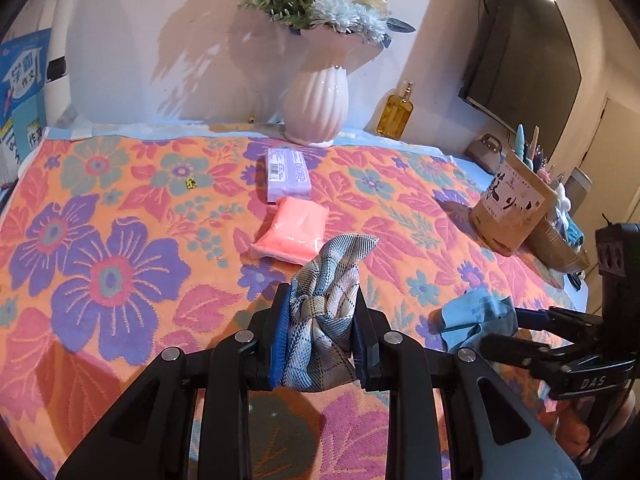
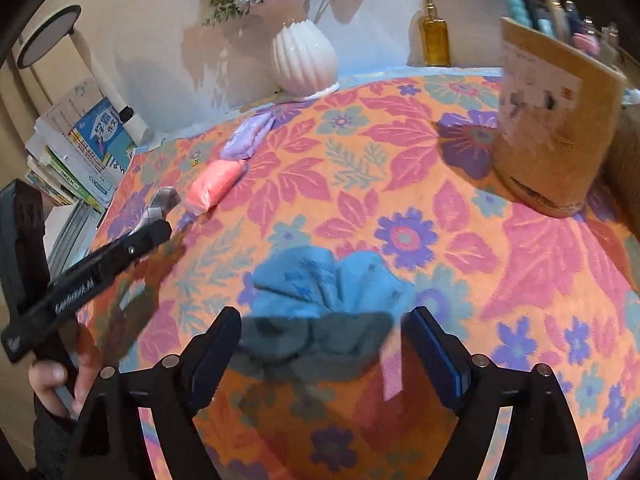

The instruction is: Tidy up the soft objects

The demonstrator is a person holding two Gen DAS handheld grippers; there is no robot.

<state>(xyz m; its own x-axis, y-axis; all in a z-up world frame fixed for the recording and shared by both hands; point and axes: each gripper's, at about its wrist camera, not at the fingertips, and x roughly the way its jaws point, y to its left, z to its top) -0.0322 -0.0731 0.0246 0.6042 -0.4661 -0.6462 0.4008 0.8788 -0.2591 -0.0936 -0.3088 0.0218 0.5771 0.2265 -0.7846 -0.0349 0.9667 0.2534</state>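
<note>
On my floral tablecloth [image 1: 120, 248]: two bunched cloths, one grey plaid [image 1: 324, 320] and one light blue [image 2: 328, 292]; two soft packets, one pink [image 1: 292, 236] and one lilac [image 1: 288, 174]; one ribbed white vase [image 1: 316, 108]; one amber glass bottle [image 1: 396, 114].

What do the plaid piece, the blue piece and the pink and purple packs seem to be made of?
Plaid piece in the left claw: woven fabric, matte; it bunches and creases between the pads.
Blue piece: soft cloth, probably fleece or microfibre; thick folds, no shine.
Pink pack and purple pack: likely soft filling in clear plastic wrap; slight gloss, with a printed label on the purple.
</note>
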